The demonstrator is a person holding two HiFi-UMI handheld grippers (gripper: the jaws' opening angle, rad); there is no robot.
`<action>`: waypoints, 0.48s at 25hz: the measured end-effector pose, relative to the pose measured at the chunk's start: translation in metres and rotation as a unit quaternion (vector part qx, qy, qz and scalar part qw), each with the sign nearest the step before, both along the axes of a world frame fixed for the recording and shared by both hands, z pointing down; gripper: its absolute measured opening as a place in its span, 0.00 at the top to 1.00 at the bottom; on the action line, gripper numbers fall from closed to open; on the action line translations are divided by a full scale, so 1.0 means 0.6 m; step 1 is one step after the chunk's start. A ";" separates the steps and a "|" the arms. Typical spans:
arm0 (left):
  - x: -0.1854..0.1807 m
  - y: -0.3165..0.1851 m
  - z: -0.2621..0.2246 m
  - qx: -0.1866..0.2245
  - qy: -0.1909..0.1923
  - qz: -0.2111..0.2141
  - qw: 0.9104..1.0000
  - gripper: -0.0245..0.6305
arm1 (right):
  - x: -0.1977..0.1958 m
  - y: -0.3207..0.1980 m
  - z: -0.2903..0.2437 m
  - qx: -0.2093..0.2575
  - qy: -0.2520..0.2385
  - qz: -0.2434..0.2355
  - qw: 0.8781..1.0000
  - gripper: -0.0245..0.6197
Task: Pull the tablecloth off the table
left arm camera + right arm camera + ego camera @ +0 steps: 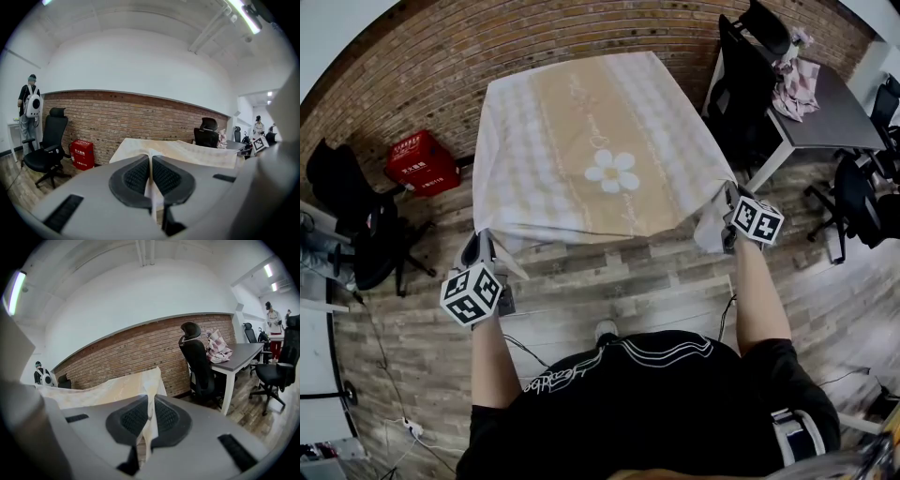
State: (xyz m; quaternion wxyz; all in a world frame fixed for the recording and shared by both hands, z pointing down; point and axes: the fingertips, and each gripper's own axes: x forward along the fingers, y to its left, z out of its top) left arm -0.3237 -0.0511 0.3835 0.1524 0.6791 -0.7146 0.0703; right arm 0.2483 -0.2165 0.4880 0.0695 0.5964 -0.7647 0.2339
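Note:
A beige checked tablecloth (600, 141) with a white daisy print covers the square table in the head view. My left gripper (483, 251) is shut on the cloth's near left corner, and my right gripper (729, 217) is shut on its near right corner. In the left gripper view the tablecloth (187, 151) runs away from the left gripper (151, 180), a thin fold pinched between the dark ribbed pads (137, 177). In the right gripper view the tablecloth (112, 391) is squeezed in the right gripper (149, 420), with a flap hanging below the pads (164, 418).
A red box (422, 163) stands on the floor by the brick wall at the left. Black office chairs (356, 216) flank the table. A grey desk (825, 103) with a cloth bundle stands at the right. Cables lie on the wood floor near the person's feet.

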 end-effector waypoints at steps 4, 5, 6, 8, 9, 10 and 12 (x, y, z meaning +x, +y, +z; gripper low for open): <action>0.017 0.013 -0.008 0.004 0.005 -0.004 1.000 0.95 | 0.008 -0.005 -0.013 0.005 0.005 -0.013 1.000 0.96; 0.025 0.017 -0.009 0.006 0.005 -0.004 1.000 0.95 | 0.009 -0.007 -0.014 0.004 0.005 -0.019 1.000 0.96; 0.032 0.020 -0.010 0.008 0.004 -0.003 1.000 0.95 | 0.012 -0.007 -0.015 0.004 0.005 -0.022 1.000 0.96; 0.046 0.025 -0.012 0.010 0.001 -0.002 1.000 0.95 | 0.023 -0.008 -0.022 0.004 0.009 -0.021 1.000 0.96; 0.052 0.025 -0.013 0.011 0.000 -0.001 1.000 0.95 | 0.030 -0.008 -0.029 0.005 0.013 -0.017 1.000 0.96; 0.055 0.025 -0.015 0.012 -0.001 -0.001 1.000 0.95 | 0.035 -0.009 -0.034 0.005 0.015 -0.014 1.000 0.96; 0.059 0.024 -0.016 0.013 0.000 -0.001 1.000 0.95 | 0.042 -0.011 -0.037 0.005 0.013 -0.011 1.000 0.96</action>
